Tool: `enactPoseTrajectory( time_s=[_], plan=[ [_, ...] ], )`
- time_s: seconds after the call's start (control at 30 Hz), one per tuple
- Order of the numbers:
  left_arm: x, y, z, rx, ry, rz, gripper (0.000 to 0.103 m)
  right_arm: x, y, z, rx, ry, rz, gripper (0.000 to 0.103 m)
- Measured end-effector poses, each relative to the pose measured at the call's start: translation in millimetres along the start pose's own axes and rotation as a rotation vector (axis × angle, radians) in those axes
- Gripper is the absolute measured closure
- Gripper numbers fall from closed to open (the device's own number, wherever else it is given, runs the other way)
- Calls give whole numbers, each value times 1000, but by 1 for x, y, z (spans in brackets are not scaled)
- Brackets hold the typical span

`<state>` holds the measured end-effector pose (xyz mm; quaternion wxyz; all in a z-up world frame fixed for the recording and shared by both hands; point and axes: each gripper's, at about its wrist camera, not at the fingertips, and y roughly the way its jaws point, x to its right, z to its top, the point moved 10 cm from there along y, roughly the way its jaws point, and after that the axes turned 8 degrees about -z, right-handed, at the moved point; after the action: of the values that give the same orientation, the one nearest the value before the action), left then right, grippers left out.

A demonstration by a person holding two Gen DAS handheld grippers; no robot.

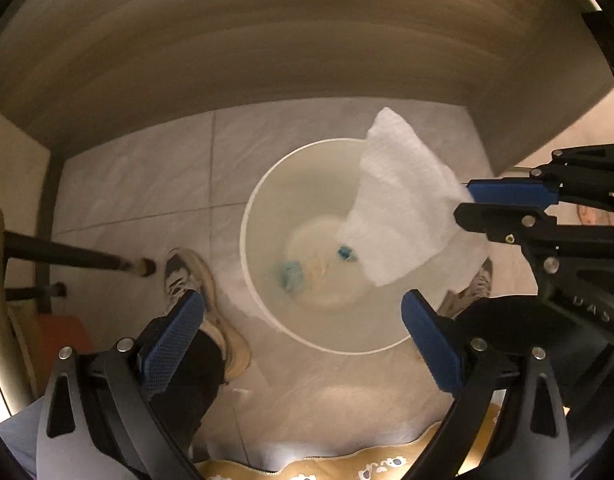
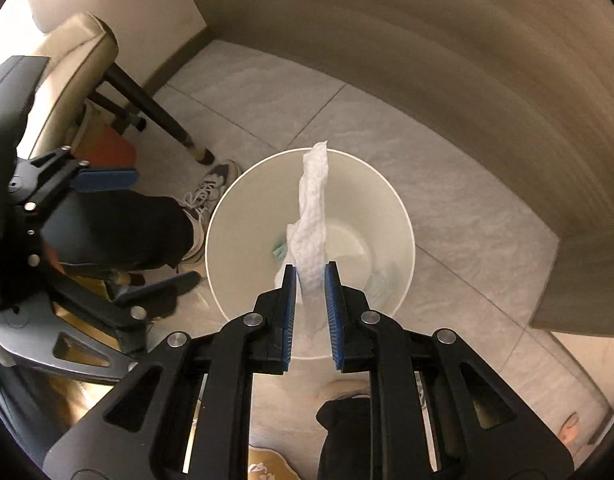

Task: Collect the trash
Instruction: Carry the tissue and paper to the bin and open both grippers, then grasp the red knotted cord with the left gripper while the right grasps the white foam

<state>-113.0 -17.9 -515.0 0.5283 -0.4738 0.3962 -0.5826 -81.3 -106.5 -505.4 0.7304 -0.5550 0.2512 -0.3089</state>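
Grey floor tiles point(image 1: 147, 184) fill the widest stretch, open on the side away from the person, hemmed in above by the blurred brown underside of the table point(image 1: 291, 40), whose edge arcs close over the bin. One white bin point(image 2: 395, 216) stands on the tiles, round rim fully clear to the far side; its near rim is cut off behind the claws in both views. One chair point(image 2: 87, 40) crowds the side, dark leg point(image 2: 147, 104) planted near the rim. Two sneakers show: one point(image 2: 211, 192) just beside the bin wall, the other point(image 1: 477, 284) mostly hidden behind the tissue. Right claw point(image 2: 310, 276) is clamped on one white paper tissue point(image 2: 313, 216), which hangs over the bin's mouth, its tip reaching past the far rim. Left claw point(image 1: 303, 308) stands wide apart, nothing between its blue pads point(image 1: 175, 332), poised above the near rim. Down on the bin floor, two small blue-green scraps point(image 1: 291, 274) and a pale crumpled lump lie blurred, hard to identify; part of that floor is covered by the tissue.
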Motion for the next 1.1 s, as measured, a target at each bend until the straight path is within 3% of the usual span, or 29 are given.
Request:
enactPoseTrajectory(
  time_s=[0.03,0.07,0.13,0.17,0.3,0.47,0.63,0.73,0.83,0.97,1.03,1.1],
  plan=[
    [-4,0,-1,0,-7,13,6,-4,3,0,-8,0,4,87],
    [-7,0,-1,-3,-14,21,6,-6,8,1,-25,4,10,73],
    [-17,-2,1,-4,-21,43,6,5,18,0,-66,23,-62,30],
    [-20,-4,2,-2,-23,52,6,13,21,0,-85,46,-115,16],
    [-30,-24,6,6,-69,56,6,21,0,11,-60,112,-72,13],
    [-42,-96,24,110,-45,82,6,17,-83,35,93,-3,-139,13],
    [-60,-199,50,239,-33,129,6,16,-234,79,354,-65,-203,8],
    [-60,-266,78,332,-40,123,6,31,-331,109,513,-33,-242,5],
    [-53,-323,110,408,-37,116,6,55,-404,134,607,41,-261,5],
    [-19,-371,168,464,41,99,6,110,-438,166,603,138,-339,5],
    [-2,-380,199,475,74,81,6,146,-431,185,568,214,-360,5],
    [20,-382,233,480,86,23,6,173,-417,200,529,279,-329,5]
  ],
)
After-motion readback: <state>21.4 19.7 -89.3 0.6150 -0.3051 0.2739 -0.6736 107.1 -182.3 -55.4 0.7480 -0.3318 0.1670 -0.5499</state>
